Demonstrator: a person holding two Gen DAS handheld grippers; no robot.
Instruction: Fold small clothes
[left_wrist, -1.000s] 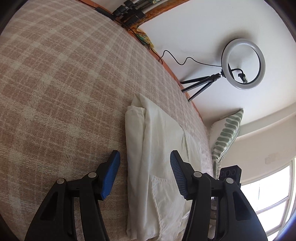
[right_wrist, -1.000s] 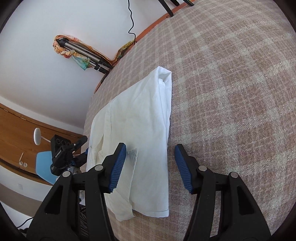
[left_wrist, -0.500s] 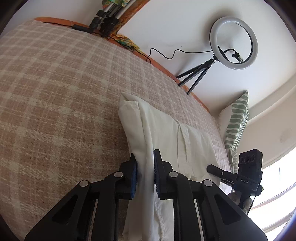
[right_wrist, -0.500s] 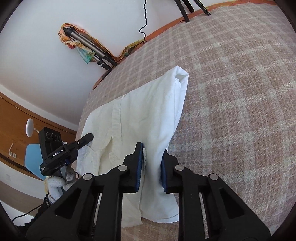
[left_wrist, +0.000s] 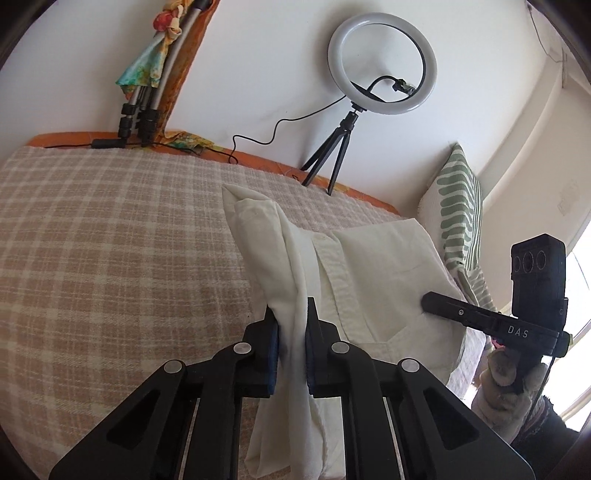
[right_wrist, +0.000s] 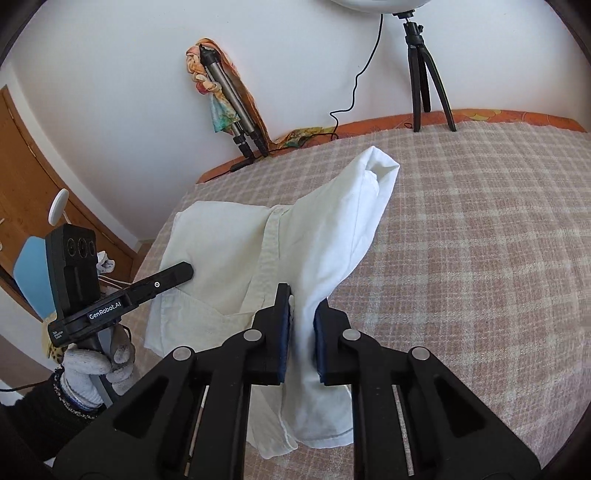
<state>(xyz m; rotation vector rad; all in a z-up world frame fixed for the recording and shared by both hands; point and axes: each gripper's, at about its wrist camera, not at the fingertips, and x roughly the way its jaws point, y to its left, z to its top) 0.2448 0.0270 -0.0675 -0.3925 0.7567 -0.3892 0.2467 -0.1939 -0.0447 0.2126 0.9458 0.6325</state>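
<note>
A white shirt (left_wrist: 373, 266) lies partly folded on a pink checked blanket (left_wrist: 110, 258). My left gripper (left_wrist: 291, 325) is shut on one long edge of the shirt and holds it lifted off the blanket. My right gripper (right_wrist: 301, 310) is shut on the same shirt (right_wrist: 229, 251), also lifting a fold. The right gripper also shows in the left wrist view (left_wrist: 428, 301), and the left gripper shows in the right wrist view (right_wrist: 184, 271). The lifted cloth hangs between each pair of jaws.
A ring light on a tripod (left_wrist: 382, 62) stands at the bed's far edge, with a cable. A folded tripod wrapped in a coloured cloth (left_wrist: 147, 85) leans on the wall. A green striped pillow (left_wrist: 460, 206) lies at the right. A wooden door (right_wrist: 40, 192) is at the left.
Both grippers were open over the shirt's edge, then shut on it. They have since lifted the pinched fold up off the blanket.
</note>
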